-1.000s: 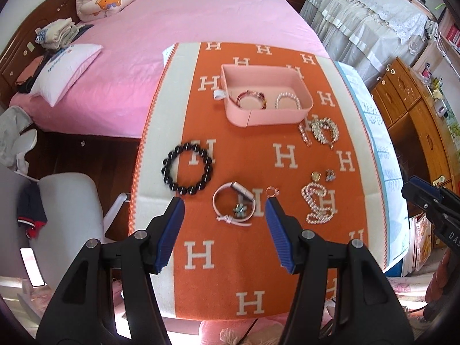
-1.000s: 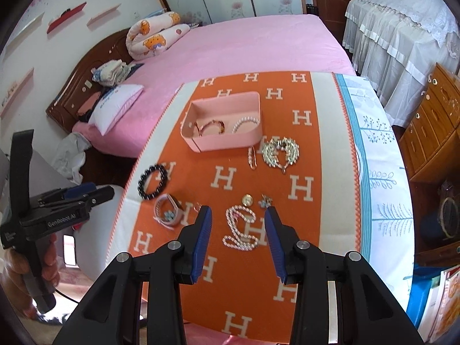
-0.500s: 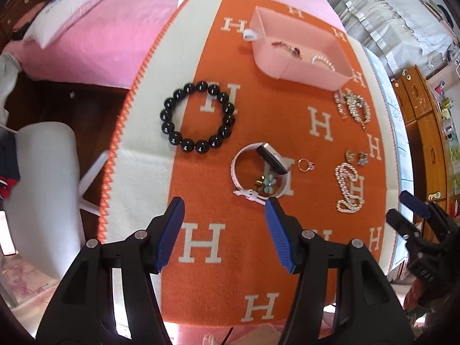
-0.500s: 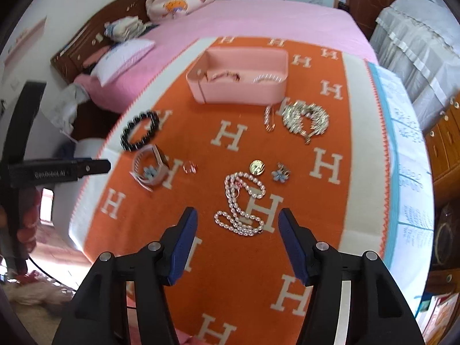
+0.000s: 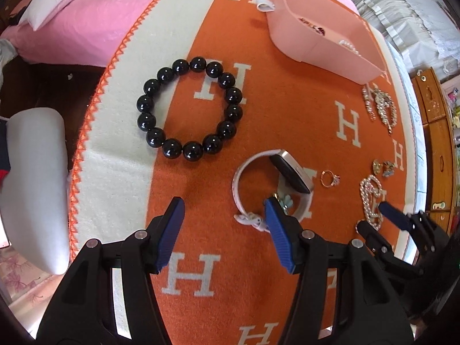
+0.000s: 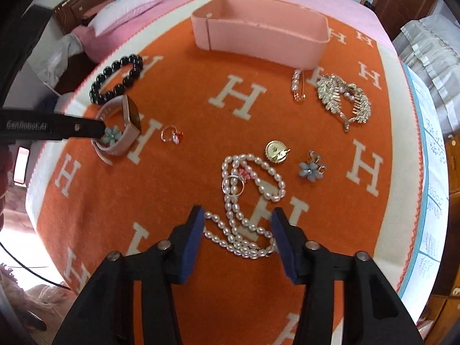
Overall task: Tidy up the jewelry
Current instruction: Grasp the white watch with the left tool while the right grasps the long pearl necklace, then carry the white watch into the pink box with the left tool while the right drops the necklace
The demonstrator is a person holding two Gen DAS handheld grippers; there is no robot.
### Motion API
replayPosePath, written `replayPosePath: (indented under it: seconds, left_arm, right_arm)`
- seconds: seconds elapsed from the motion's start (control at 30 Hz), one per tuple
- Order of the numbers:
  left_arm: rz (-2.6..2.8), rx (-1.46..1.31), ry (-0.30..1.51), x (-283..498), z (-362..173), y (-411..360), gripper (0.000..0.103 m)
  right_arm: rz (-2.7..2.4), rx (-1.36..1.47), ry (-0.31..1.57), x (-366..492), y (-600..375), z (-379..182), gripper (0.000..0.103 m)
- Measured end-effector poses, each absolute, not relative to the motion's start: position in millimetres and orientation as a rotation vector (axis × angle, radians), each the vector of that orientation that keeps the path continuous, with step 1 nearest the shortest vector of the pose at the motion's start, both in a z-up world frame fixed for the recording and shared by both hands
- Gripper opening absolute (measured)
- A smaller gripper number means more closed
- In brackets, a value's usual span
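Inside the pink tray [image 5: 330, 33], only the left view shows 2 bracelets; both tongs gape wide.

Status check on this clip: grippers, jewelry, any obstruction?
Left gripper open, low by white watch. Right gripper open, straddling pearl necklace. Pink box unobstructed; a ring lies on the pearls.

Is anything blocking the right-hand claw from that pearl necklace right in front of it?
Nothing visible. The right gripper is open, its fingers either side of the pearl necklace's near end. A small ring lies on the strand farther up, so it might get dragged along.
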State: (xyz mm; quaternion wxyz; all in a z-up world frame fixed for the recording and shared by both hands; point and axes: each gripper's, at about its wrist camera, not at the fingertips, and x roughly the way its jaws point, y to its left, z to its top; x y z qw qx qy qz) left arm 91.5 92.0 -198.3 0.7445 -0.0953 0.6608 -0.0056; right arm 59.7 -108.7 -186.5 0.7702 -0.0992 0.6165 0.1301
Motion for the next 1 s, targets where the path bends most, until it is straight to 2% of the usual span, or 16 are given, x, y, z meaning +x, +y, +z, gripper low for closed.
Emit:
replayPosePath:
  seconds: [0.07, 0.13, 0.17, 0.2, 0.23, 0.27, 0.3, 0.33, 0.53, 0.67, 1.0]
  left_arm:
    - [-0.001, -0.197, 1.450, 95, -201, 89, 0.054]
    - [0.006, -0.172, 1.449, 98, -202, 83, 0.050]
    - [0.014, -0.157, 1.448, 99, -203, 81, 0.044]
    - [0.023, -0.129, 1.447, 101, -203, 77, 0.039]
    - [0.019, -0.112, 1.445, 102, -203, 73, 0.025]
    - [0.017, -0.093, 1.445, 103, -203, 70, 0.006]
    - [0.021, -0.077, 1.450, 104, -204, 68, 0.001]
    - [0.032, -0.054, 1.451, 105, -204, 65, 0.001]
    - [0.024, -0.059, 1.400, 102, -188, 57, 0.000]
    - [0.008, -0.063, 1.351, 96, -163, 53, 0.000]
    - [-0.060, -0.059, 1.193, 85, -56, 63, 0.000]
  right_arm:
    - [0.310, -0.181, 1.355, 61, -107, -186, 0.027]
    - [0.326, -0.130, 1.380, 63, -108, -187, 0.018]
    - [0.335, -0.096, 1.393, 65, -111, -188, 0.013]
    - [0.337, -0.067, 1.402, 67, -113, -188, 0.013]
    - [0.338, -0.048, 1.406, 67, -115, -189, 0.013]
    - [0.342, -0.026, 1.410, 69, -117, -189, 0.012]
    - [0.346, 0.007, 1.416, 71, -122, -188, 0.010]
    - [0.353, 0.036, 1.418, 72, -125, -187, 0.004]
    - [0.366, 0.141, 1.397, 62, -145, -171, 0.004]
    - [0.376, 0.172, 1.339, 55, -154, -141, 0.004]
    - [0.403, 0.254, 1.155, 48, -164, -36, 0.004]
